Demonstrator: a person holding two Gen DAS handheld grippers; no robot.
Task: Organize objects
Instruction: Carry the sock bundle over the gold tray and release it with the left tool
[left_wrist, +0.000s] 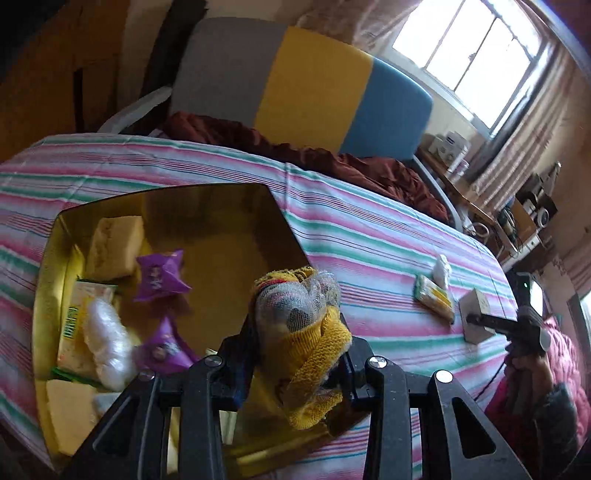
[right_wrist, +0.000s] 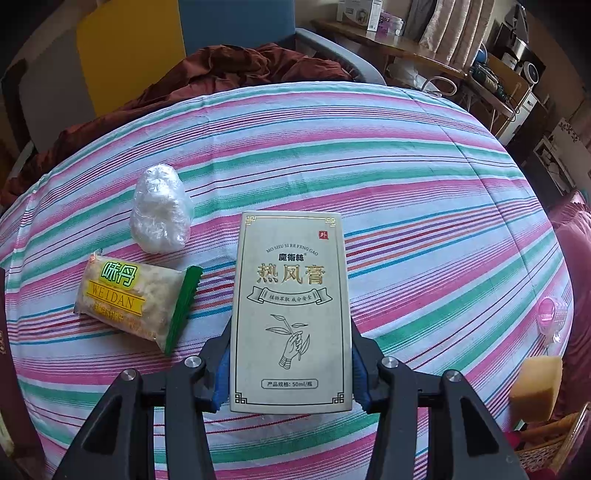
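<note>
left wrist view – left gripper (left_wrist: 295, 350) clamps a yellow mesh scrubber (left_wrist: 306, 332); right gripper (right_wrist: 290, 365) grips a white box (right_wrist: 290, 314).

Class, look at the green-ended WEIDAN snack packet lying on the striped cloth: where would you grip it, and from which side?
Grip the WEIDAN packet across its narrower width, near the middle, coming from above. It lies flat on the striped cloth, so only the top is open. The white wrapped bundle sits close behind, so keep the jaws clear of that end.
</note>
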